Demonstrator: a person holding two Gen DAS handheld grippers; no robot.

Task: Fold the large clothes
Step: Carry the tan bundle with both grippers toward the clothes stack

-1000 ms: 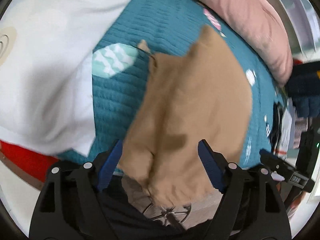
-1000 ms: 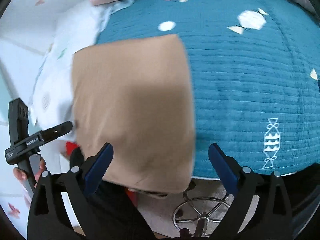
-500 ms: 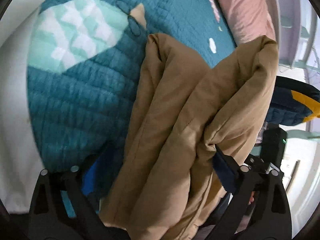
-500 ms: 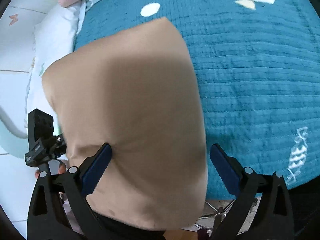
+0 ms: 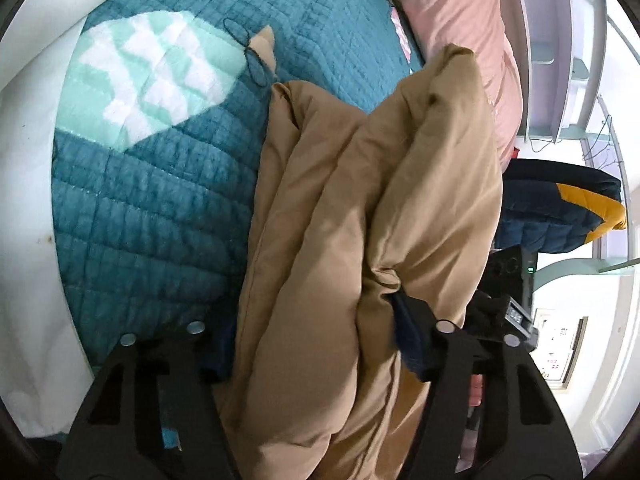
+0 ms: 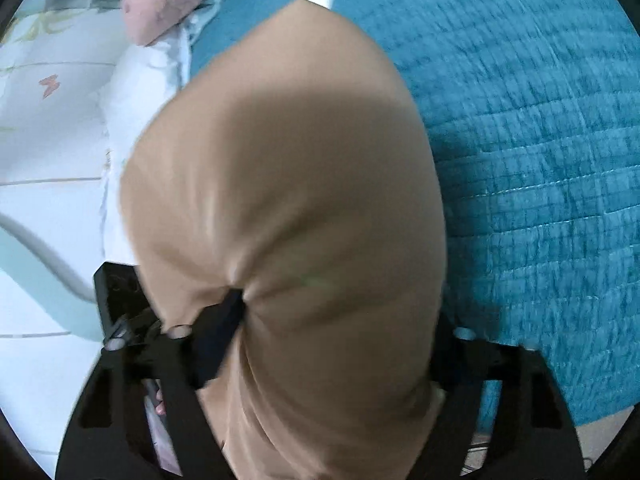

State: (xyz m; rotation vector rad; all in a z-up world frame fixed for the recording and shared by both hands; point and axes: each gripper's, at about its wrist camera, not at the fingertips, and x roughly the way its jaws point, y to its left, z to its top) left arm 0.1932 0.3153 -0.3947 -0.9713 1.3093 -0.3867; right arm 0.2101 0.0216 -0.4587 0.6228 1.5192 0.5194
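A tan garment (image 5: 360,220) lies bunched in thick folds over a teal quilted bed cover (image 5: 152,200). My left gripper (image 5: 312,336) has the folds bulging between its two fingers, and the cloth hides most of the blue pads. In the right wrist view the same tan garment (image 6: 288,184) bulges up between the fingers of my right gripper (image 6: 336,316), pinched into creases at the left finger (image 6: 220,320). Both sets of jaws stand closed in on the cloth. The other gripper shows at the left edge of the right wrist view.
A pink pillow (image 5: 460,32) lies at the head of the bed. White bedding (image 5: 28,160) lies left of the cover. A dark blue and yellow cushion (image 5: 560,208) sits to the right. In the right wrist view the teal cover (image 6: 540,140) spreads right, white bedding (image 6: 132,92) left.
Both grippers moved in over the flat tan garment and closed on it. The cloth has gone from lying spread out to bunched up between the fingers.
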